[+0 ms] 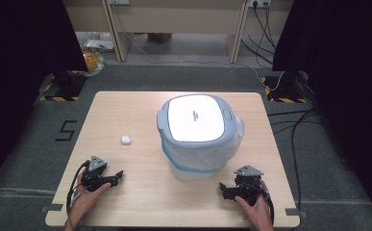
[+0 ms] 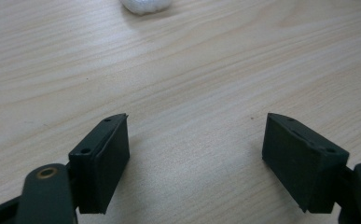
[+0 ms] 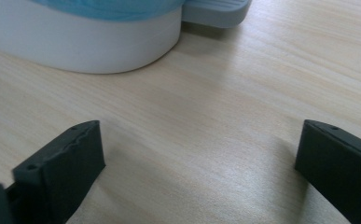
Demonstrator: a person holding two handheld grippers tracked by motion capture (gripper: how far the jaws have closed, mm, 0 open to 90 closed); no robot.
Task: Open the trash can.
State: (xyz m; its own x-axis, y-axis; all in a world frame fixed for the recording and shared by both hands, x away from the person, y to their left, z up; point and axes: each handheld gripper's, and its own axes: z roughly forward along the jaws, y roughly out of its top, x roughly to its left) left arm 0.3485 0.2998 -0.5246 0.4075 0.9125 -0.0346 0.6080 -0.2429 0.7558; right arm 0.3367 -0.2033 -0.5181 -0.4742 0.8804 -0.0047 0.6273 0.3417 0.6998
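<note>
A white bin with a grey lid (image 1: 197, 120) and a clear-and-blue liner bag stands at the middle of the wooden table (image 1: 126, 103). Its white base (image 3: 80, 46) and grey pedal (image 3: 218, 11) lie just ahead of the right gripper (image 3: 199, 161). A small crumpled white wad (image 1: 126, 139) lies left of the bin, and its edge (image 2: 145, 4) shows at the top of the left gripper view. My left gripper (image 1: 117, 176) rests open near the front left edge. My right gripper (image 1: 223, 188) rests open at the front right. Both hold nothing.
Black curtains flank the table on both sides. Cables (image 1: 289, 125) trail over the grey floor to the right. A number 5 (image 1: 66, 130) is marked on the floor at the left. A desk frame (image 1: 174, 24) stands behind the table.
</note>
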